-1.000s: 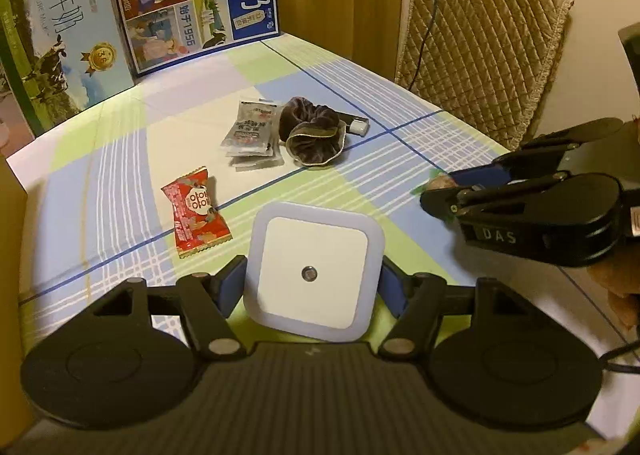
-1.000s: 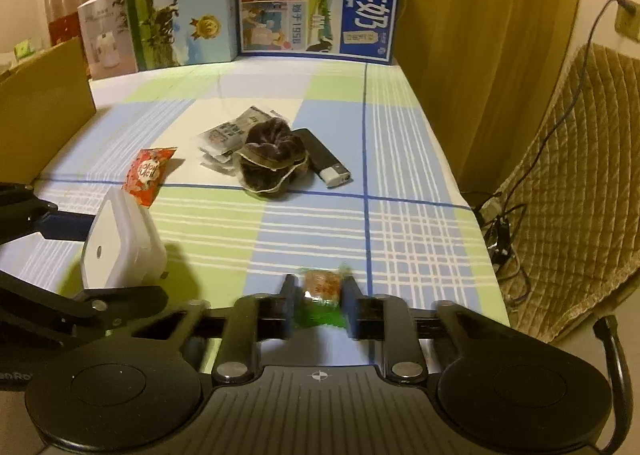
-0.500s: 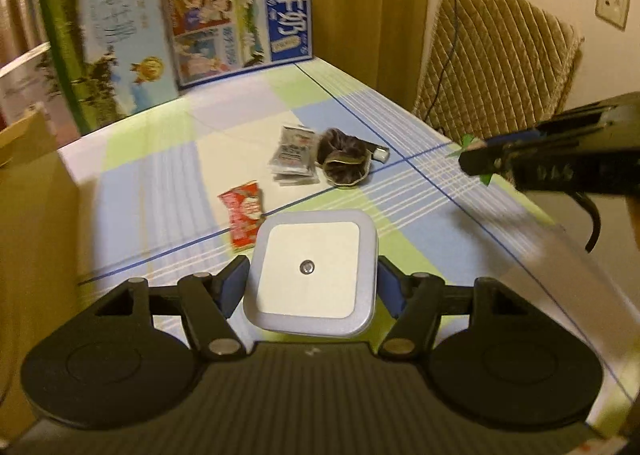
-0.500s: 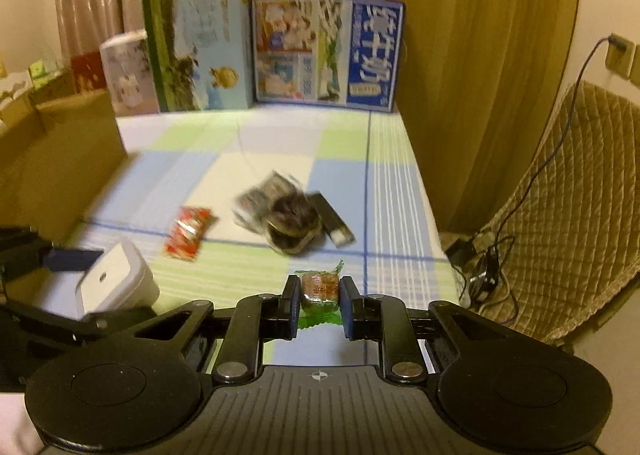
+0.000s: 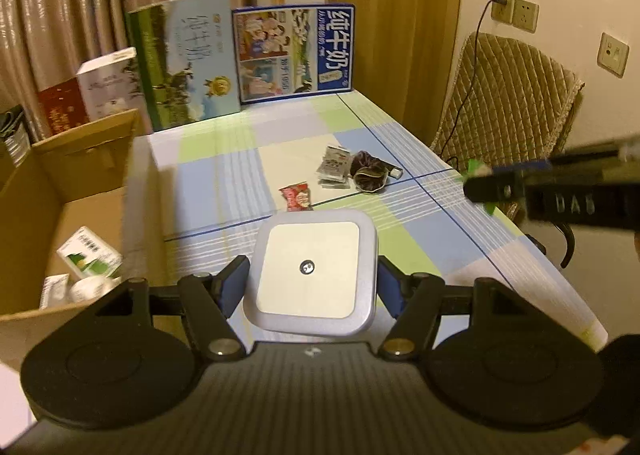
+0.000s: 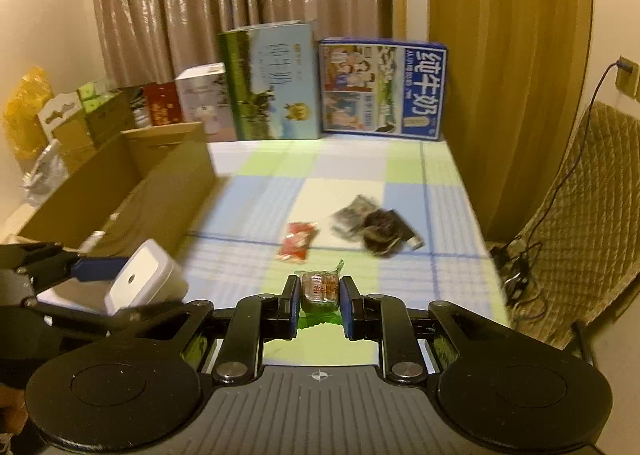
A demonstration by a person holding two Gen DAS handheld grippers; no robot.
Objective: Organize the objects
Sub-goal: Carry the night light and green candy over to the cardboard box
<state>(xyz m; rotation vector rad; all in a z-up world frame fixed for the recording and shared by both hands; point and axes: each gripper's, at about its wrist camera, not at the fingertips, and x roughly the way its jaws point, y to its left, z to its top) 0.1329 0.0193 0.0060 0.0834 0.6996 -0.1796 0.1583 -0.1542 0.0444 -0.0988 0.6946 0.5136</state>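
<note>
My left gripper [image 5: 312, 279] is shut on a white square night light [image 5: 310, 273] and holds it above the table; the light also shows in the right wrist view [image 6: 140, 281]. My right gripper [image 6: 320, 295] is shut on a small green-wrapped candy [image 6: 320, 291], raised above the table. An open cardboard box [image 5: 72, 191] stands at the left; it also shows in the right wrist view [image 6: 132, 183]. On the checked cloth lie a red snack packet [image 5: 296, 197], grey sachets [image 5: 334, 167], a dark scrunchie [image 5: 368, 175] and a lighter [image 5: 394, 171].
The box holds a green-white carton [image 5: 88, 257] and small items. Milk cartons [image 5: 292, 51] and other boxes stand along the table's far edge. A quilted chair [image 5: 508, 95] with a cable is to the right, past the table edge.
Both grippers have risen and pulled back from the table with their objects still held. The cardboard box has come into view at the left.
</note>
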